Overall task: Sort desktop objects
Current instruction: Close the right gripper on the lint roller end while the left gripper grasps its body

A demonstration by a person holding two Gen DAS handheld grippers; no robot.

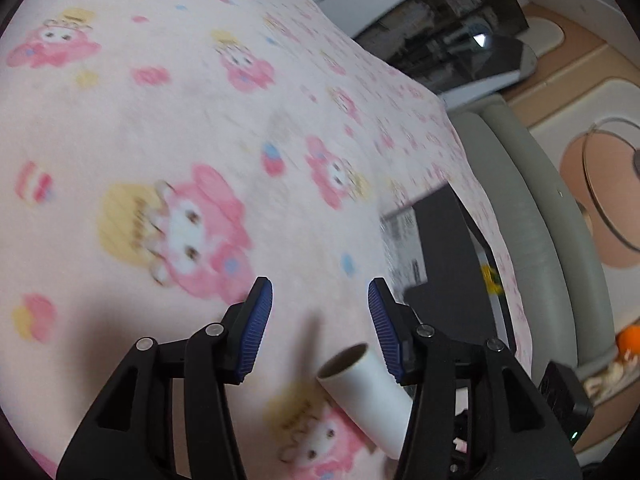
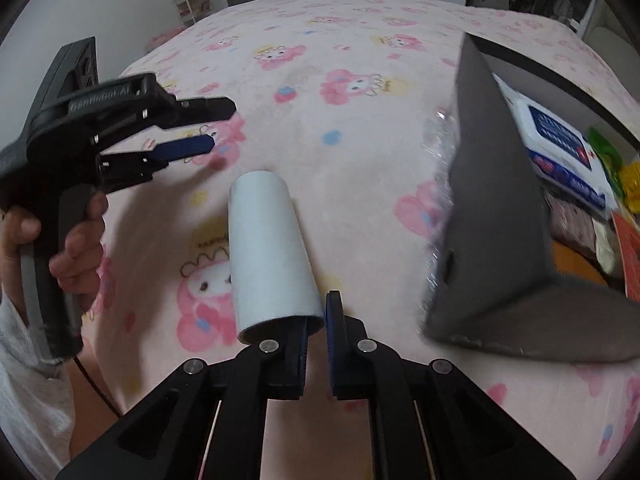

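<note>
My right gripper (image 2: pixel 316 320) grasps the white roll (image 2: pixel 272 252) by its near rim: one finger inside the tube, the other outside, the wall pinched between them. The roll is lifted above the pink blanket (image 2: pixel 360 128), pointing away from me, left of the grey box (image 2: pixel 496 208). My left gripper (image 1: pixel 320 320) is released, jaws wide apart, nothing between them; the roll lies just beside its right finger.
</note>
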